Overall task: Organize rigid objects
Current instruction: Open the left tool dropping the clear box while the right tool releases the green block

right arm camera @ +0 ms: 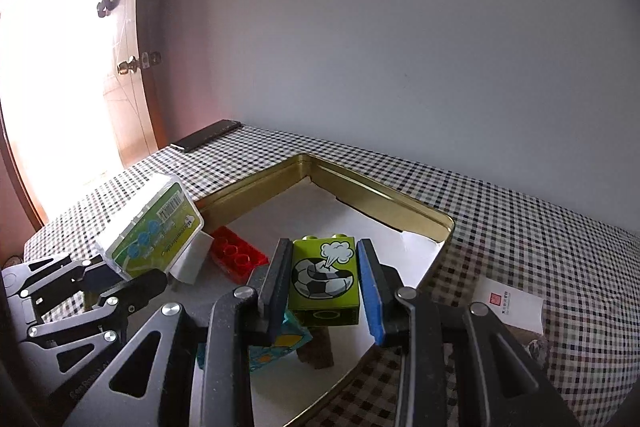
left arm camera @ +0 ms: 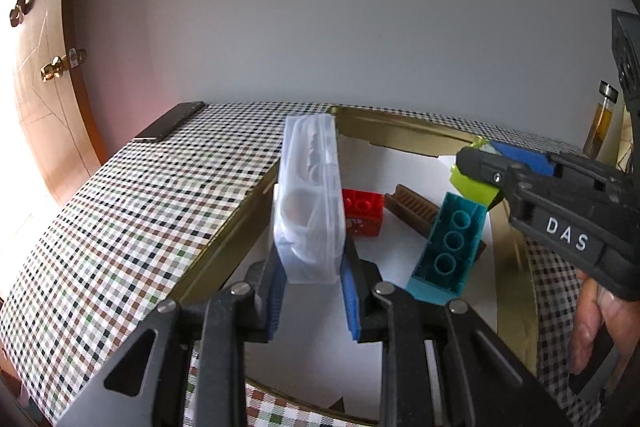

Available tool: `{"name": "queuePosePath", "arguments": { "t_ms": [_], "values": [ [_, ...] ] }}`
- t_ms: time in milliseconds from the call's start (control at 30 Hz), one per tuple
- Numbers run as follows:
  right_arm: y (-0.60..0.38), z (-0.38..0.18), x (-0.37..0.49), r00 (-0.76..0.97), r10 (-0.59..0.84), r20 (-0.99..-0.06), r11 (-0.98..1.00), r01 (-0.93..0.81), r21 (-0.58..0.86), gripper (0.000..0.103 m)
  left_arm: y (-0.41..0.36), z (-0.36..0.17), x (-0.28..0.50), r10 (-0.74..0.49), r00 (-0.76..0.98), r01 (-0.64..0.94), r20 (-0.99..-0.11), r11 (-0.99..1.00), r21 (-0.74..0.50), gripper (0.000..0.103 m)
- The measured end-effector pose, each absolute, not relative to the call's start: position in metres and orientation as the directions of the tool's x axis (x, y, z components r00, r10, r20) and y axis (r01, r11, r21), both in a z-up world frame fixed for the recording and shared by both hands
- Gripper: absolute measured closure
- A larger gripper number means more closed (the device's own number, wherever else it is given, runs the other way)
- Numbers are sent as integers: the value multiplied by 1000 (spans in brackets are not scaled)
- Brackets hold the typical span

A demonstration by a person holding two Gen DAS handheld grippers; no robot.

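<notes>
My left gripper [left arm camera: 311, 269] is shut on a translucent plastic box [left arm camera: 310, 195] and holds it upright over the gold tin tray [left arm camera: 400, 131]. From the right wrist view that box [right arm camera: 150, 231] shows a green label. My right gripper [right arm camera: 322, 277] is shut on a lime green brick [right arm camera: 323, 279] printed with a football, above the tray [right arm camera: 372, 187]. The same brick [left arm camera: 474, 183] shows at the right gripper's tips in the left wrist view. Inside the tray lie a red brick [left arm camera: 362, 213], a teal brick [left arm camera: 448, 247] tipped on edge and a brown comb-like piece [left arm camera: 412, 209].
The tray sits on a checked tablecloth [left arm camera: 140, 219]. A black phone [left arm camera: 170, 127] lies at the table's far left corner. A white card [right arm camera: 510, 301] rests right of the tray. A glass bottle [left arm camera: 602, 123] stands at the far right. A wooden door [left arm camera: 36, 67] is behind.
</notes>
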State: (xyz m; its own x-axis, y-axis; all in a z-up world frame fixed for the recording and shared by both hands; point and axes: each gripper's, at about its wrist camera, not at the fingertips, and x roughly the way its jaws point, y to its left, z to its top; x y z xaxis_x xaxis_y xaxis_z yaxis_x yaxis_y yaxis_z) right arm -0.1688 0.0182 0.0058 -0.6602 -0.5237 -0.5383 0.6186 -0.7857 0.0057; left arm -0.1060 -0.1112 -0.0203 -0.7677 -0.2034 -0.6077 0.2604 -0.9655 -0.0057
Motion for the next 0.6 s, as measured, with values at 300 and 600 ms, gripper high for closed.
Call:
{"name": "queuePosePath", "arguments": {
  "t_ms": [300,600],
  "values": [
    [7,-2,-159,-584,-597,-550,-714,699,33,57,-105,-7,-85,-291,-795,328,-532,-944,26,13],
    [61,13,-148,-672,-581,-459,-775,629,61,35,-100,-7,-81,-315,-789,352,-528,-935,32,1]
  ]
}}
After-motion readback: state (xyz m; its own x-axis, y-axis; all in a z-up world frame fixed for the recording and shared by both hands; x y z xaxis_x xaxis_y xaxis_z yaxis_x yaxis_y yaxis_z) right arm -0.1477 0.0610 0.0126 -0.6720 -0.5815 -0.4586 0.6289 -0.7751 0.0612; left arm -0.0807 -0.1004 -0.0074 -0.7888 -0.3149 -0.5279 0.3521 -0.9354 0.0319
